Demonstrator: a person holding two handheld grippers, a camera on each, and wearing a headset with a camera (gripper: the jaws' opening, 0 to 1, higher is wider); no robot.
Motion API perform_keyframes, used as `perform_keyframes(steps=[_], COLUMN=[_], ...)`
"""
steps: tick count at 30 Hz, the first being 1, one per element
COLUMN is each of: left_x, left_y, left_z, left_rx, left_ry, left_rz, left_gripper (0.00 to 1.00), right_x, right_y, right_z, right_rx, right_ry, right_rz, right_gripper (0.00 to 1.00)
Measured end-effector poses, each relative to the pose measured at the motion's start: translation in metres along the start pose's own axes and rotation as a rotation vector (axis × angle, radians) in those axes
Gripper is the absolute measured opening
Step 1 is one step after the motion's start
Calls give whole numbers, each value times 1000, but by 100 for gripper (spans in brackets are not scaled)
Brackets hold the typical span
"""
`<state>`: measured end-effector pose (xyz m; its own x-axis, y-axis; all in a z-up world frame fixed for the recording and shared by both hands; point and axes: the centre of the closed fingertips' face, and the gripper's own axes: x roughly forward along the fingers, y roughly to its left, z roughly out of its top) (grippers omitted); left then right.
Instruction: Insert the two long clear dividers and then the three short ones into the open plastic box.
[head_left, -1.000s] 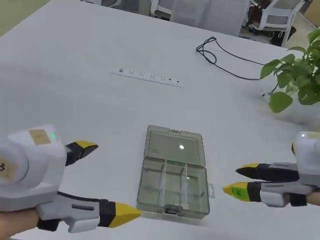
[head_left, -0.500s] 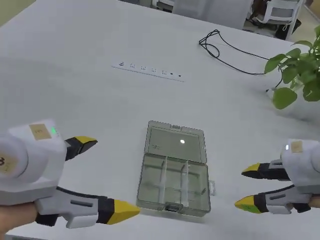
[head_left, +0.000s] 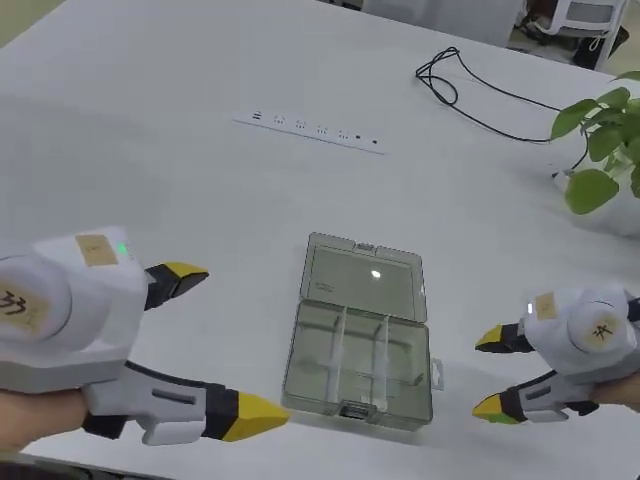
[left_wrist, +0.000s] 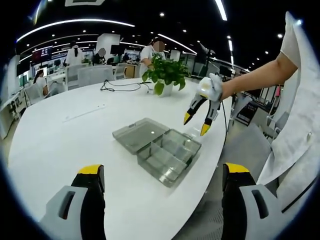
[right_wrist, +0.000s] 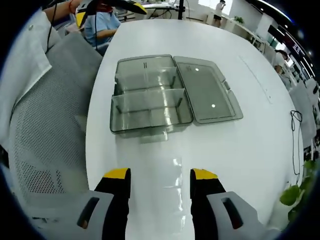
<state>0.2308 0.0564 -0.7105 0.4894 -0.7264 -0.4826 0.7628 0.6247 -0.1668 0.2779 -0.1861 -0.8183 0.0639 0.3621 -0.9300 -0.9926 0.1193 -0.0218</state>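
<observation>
Plastic: one box (head_left: 312, 362), two dividers (head_left: 336, 344)

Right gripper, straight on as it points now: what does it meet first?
The box, at its near side wall, across bare table. Height is unclear; the right gripper may skim over the rim.

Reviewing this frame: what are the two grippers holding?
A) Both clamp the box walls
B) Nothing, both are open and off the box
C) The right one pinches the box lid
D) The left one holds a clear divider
B: the left gripper and the right gripper have their jaws spread with nothing between them, one on each side of the open plastic box and apart from it.
</observation>
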Motion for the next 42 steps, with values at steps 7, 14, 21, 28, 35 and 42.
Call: perform_keyframes(steps=[7, 14, 21, 28, 35, 42], left_x=[2, 4, 4, 2, 2, 1], left_y=[0, 0, 3, 5, 6, 6], left_z=[-4, -7, -5, -4, -3, -3], left_rx=[-4, -7, -11, -16, -17, -14], left_ry=[12, 21, 17, 14, 10, 12], left_rz=[-17, -26, -25, -21, -20, -23], left_gripper=[100, 100, 100, 100, 100, 100], right_x=[14, 22, 26, 31, 31, 31], right_y=[-2, -4, -3, -4, -5, -8], right_z=[-9, -16, -23, -26, -26, -26], right_rx=[-24, -40, -38, -54, -59, -51], right_ry=[48, 83, 102, 115, 114, 116], right_rz=[23, 34, 43, 35, 30, 25], right_gripper=[48, 47, 45, 42, 42, 34])
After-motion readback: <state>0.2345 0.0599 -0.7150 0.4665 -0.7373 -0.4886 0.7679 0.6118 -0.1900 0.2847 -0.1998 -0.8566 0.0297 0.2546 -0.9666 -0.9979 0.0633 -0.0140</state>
